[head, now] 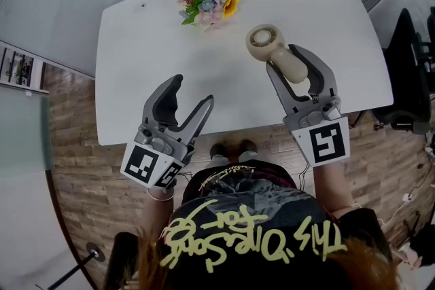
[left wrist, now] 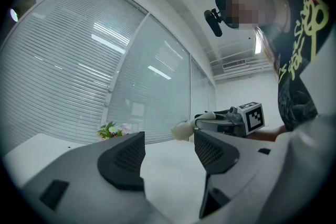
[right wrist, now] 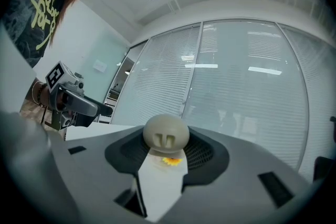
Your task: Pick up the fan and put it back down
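Fan (head: 264,42): smooth cream plastic, round head, tapered handle clamped in right tongs (head: 282,58); left tongs (head: 194,89) agape, black meshed pads.

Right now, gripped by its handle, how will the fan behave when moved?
Probably stiff: the fan looks like hard plastic. Its smooth, rounded handle may twist in the right gripper. The round head overhangs the jaws, so it is likely head-heavy.

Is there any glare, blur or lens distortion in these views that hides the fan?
Head view: even light and sharp, the table's edges bowed by the lens, the fan clear. Left gripper view: strong fisheye with dark corners, lamp reflections streaking the blinds, the fan small and soft. Right gripper view: same fisheye, the fan's butt end sharp, no glare on it.
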Demonstrator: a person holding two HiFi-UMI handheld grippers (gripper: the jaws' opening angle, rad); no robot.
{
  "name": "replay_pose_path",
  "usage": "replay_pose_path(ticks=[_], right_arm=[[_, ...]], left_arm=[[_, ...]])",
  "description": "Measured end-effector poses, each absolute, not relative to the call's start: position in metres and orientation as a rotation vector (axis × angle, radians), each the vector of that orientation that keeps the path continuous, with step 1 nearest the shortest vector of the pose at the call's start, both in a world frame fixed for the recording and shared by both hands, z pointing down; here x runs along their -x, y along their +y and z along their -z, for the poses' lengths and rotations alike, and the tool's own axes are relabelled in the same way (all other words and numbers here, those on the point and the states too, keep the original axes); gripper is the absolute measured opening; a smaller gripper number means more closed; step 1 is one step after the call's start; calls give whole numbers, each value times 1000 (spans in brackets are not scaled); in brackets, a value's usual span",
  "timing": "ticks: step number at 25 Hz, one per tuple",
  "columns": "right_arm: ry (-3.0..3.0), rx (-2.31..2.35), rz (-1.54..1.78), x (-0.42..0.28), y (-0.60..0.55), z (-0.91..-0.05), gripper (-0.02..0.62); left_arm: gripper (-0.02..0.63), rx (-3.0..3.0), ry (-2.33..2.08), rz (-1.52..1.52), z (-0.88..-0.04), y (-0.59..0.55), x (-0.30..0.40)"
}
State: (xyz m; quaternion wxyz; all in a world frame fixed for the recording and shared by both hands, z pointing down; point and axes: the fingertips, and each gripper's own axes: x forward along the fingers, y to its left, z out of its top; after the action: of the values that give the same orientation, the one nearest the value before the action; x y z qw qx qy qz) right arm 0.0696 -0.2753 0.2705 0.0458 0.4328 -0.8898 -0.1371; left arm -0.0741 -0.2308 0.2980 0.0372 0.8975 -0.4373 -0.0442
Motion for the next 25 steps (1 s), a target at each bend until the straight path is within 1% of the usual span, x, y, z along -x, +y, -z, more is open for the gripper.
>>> replay_pose_path(ticks=[25], right_arm=[[-2677, -1221, 267, -55, -265, -336, 192]], left_arm=[[282, -2709, -1331, 89, -316, -220, 78]])
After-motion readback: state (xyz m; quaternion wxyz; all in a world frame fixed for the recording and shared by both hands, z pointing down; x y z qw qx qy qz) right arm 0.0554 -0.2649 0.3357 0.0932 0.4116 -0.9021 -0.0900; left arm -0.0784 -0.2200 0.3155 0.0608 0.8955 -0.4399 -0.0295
